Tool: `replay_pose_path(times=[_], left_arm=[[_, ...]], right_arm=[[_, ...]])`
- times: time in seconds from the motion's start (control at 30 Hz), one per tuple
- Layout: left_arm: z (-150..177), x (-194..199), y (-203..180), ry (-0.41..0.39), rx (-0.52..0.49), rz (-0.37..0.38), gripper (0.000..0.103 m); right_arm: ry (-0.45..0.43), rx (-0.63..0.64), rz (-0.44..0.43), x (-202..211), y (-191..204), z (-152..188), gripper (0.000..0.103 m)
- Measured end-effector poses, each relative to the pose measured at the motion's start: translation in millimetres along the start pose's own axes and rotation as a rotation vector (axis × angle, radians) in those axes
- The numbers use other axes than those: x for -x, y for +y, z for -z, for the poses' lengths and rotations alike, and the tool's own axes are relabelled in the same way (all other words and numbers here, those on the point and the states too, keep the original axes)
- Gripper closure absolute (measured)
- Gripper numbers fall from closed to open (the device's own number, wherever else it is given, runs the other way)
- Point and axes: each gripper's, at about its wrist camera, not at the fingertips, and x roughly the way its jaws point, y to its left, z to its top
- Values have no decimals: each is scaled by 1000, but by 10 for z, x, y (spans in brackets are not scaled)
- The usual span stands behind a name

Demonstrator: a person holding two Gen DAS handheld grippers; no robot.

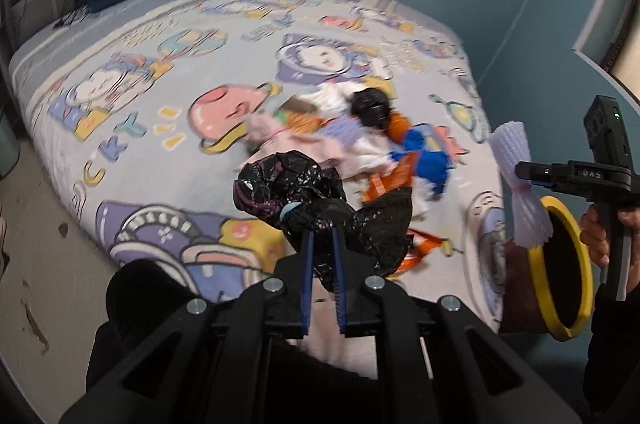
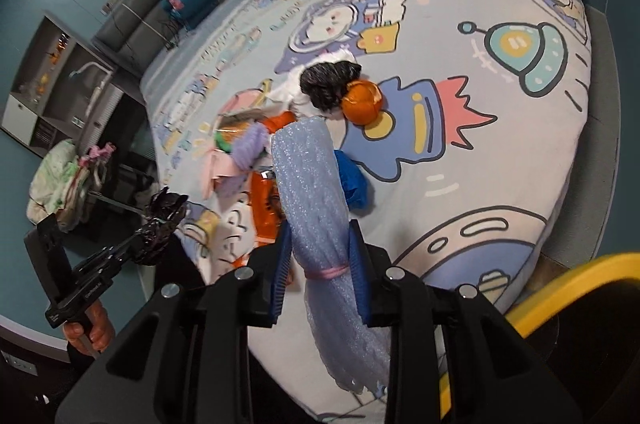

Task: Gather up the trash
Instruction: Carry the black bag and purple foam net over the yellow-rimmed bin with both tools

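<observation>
Left gripper [image 1: 320, 230] clamps black bag [image 1: 296, 188]; right gripper [image 2: 318, 236] pinches foam sleeve [image 2: 310, 184] above bed [image 2: 520, 152].

The black bag [image 1: 320, 200] is thin crinkled plastic with a glossy sheen, and the white roll [image 2: 316, 192] is soft foam netting, finely pebbled and matt. The bed sheet [image 1: 168, 72] is smooth printed cloth; the bin rim [image 1: 560, 264] looks like matt yellow plastic.
</observation>
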Motion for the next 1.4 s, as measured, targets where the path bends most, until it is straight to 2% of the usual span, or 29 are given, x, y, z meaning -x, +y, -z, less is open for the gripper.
replay_pose_path(times=[0.2, 0.4, 0.73, 1.0, 1.13, 1.4], left_arm=[[-102, 93, -374, -1, -77, 83, 95], [-173, 147, -925, -4, -183, 156, 95], [-74, 45, -1836, 53, -339, 278, 95], [29, -32, -2380, 104, -406, 345, 95], [107, -82, -2649, 130, -455, 377, 95], [323, -366, -3008, 213, -493, 434, 95]], right_arm=[[-76, -34, 13, 464, -58, 175, 77], [-165, -89, 52, 946, -197, 396, 77], [-311, -199, 127, 1625, -534, 712, 77], [-376, -237, 175, 1851, -735, 878, 77], [-396, -281, 168, 1884, -896, 936, 76], [-386, -350, 205, 1846, -1207, 1029, 76]])
